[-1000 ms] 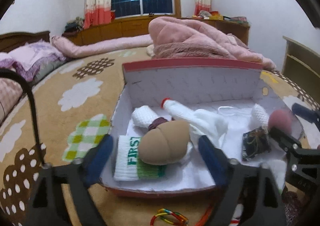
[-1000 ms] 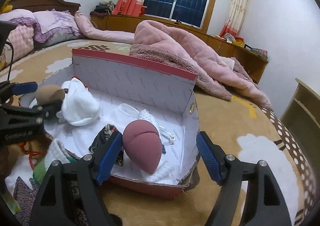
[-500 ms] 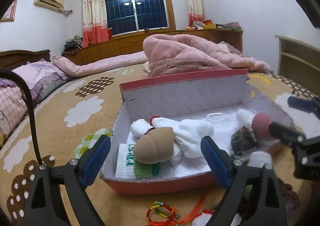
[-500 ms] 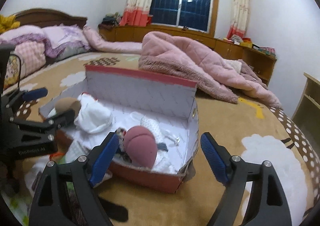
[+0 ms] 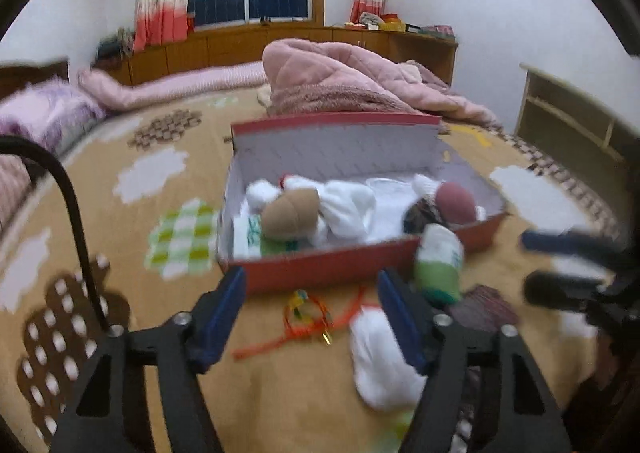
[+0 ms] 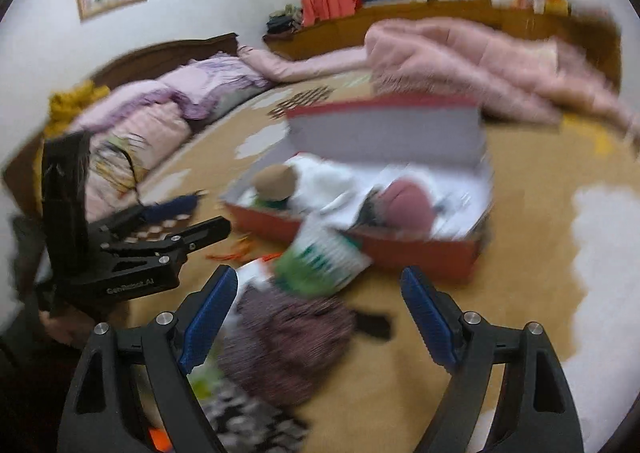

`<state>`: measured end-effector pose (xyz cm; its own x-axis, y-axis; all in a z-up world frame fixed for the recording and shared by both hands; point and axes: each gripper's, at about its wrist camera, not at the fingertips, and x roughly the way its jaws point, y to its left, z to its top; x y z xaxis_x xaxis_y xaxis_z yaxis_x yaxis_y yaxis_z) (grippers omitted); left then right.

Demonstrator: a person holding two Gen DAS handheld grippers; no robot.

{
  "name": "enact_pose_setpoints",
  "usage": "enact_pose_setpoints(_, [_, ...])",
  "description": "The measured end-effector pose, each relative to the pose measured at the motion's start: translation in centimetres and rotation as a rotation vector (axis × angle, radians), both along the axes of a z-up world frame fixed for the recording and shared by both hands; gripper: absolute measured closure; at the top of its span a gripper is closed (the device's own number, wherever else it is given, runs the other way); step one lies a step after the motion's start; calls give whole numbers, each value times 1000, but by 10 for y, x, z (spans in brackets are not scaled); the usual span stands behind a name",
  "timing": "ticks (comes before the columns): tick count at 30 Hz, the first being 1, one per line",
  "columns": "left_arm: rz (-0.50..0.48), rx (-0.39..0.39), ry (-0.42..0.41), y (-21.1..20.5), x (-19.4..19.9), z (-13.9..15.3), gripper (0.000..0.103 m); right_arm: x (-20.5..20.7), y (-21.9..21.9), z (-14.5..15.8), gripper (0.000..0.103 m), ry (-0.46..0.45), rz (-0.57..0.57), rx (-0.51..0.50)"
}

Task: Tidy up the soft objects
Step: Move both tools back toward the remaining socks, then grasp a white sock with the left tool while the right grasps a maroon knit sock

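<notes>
A red cardboard box (image 5: 332,149) sits on the bed with a tan soft lump (image 5: 290,213), a pink one (image 5: 456,199) and a white cloth (image 5: 344,209) inside. In front of it lie a green-and-white sock roll (image 5: 438,257), a white sock (image 5: 380,357) and an orange cord (image 5: 308,313). My left gripper (image 5: 312,293) hovers over the cord; its jaws are closing and hold nothing. My right gripper (image 6: 318,285) is open and empty above the sock roll (image 6: 320,257) and a maroon knit piece (image 6: 280,337). Both views are blurred.
A pink quilt (image 5: 344,81) is heaped behind the box, with pillows (image 6: 160,121) at the left. A wooden shelf unit (image 5: 568,121) stands to the right. The other gripper shows in each view: the right (image 5: 530,265) and the left (image 6: 210,213).
Both grippers have drawn back from the box and risen, so the loose items in front of it now show. The left jaws have narrowed. The right view has tilted.
</notes>
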<state>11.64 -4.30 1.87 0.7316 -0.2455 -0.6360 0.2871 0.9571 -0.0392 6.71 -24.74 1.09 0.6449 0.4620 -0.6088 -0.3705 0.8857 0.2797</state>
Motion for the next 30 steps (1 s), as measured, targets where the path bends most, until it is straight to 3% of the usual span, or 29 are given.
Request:
enact_pose_setpoints(4, [-29,-63,91,4,-17,-11,56,-3,3,-13,17,88,27,85])
enact_pose_setpoints(8, [-68,-95,150,-6,-22,-30,55,2,9,-27,17,133,19,97])
enact_pose_setpoints(10, [-58,-127,190,-9,-16,-42,46,7,11,-34,19,158,14,122])
enact_pose_setpoints(11, [-55,-148,209,-9,-14,-47,46,11,12,-39,31,172,0,133])
enact_pose_setpoints(12, [-55,-199,246,-6,-9,-51,50,13,12,-45,52,191,-13,149])
enact_pose_setpoints(13, [-63,-259,277,-3,-6,-54,69,17,14,-52,55,217,-9,167])
enact_pose_setpoints(14, [-70,-288,291,-1,-5,-54,77,19,16,-55,61,232,-5,166])
enact_pose_setpoints(15, [-74,-306,294,0,-6,-53,80,19,17,-55,72,222,-3,165])
enact_pose_setpoints(17, [-99,-305,289,0,-10,-49,88,15,16,-50,76,198,18,183])
enact_pose_setpoints(21, [-111,-376,270,13,-17,-34,91,7,5,-38,76,152,35,210])
enact_pose_setpoints(26, [-78,-362,193,35,-36,-11,91,-7,-11,-22,76,109,29,304])
enact_pose_setpoints(30, [-34,-306,129,56,-50,0,91,-16,-26,-7,76,62,41,277])
